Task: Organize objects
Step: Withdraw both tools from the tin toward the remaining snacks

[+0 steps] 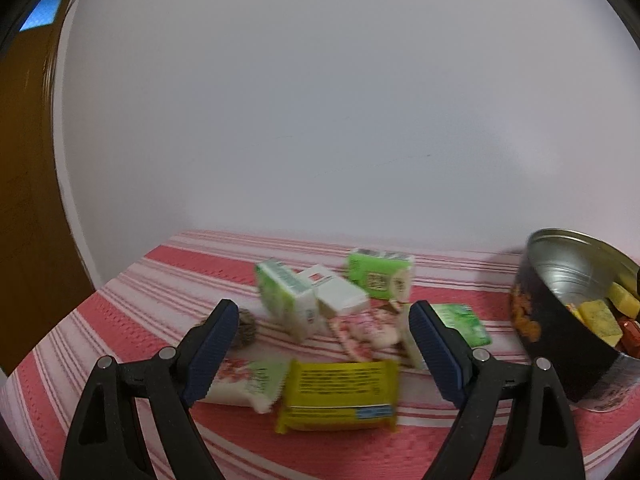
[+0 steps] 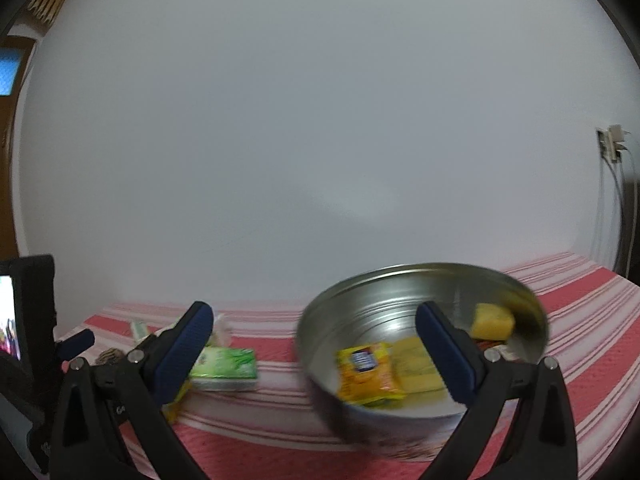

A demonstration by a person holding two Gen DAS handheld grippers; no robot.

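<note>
Hovering over the red-striped cloth (image 1: 168, 280), the left gripper (image 1: 322, 346) has its blue-padded fingers (image 1: 210, 354) spread wide, grasping nothing. Between the fingertips and just beyond them lies a loose pile of packets: a yellow packet (image 1: 340, 394) nearest, a pink-and-white pouch (image 1: 364, 332) behind it, green-and-white boxes (image 1: 286, 298) farther off. A metal tin (image 1: 568, 312) with yellow pieces inside stands outside the right finger. The right gripper (image 2: 314, 354) is likewise released and empty; the tin (image 2: 400, 308) sits between and beyond its fingers, holding what seems, through the blur, a yellow snack packet (image 2: 368, 372). A green tissue pack (image 2: 226, 368) lies just inside its left finger.
</note>
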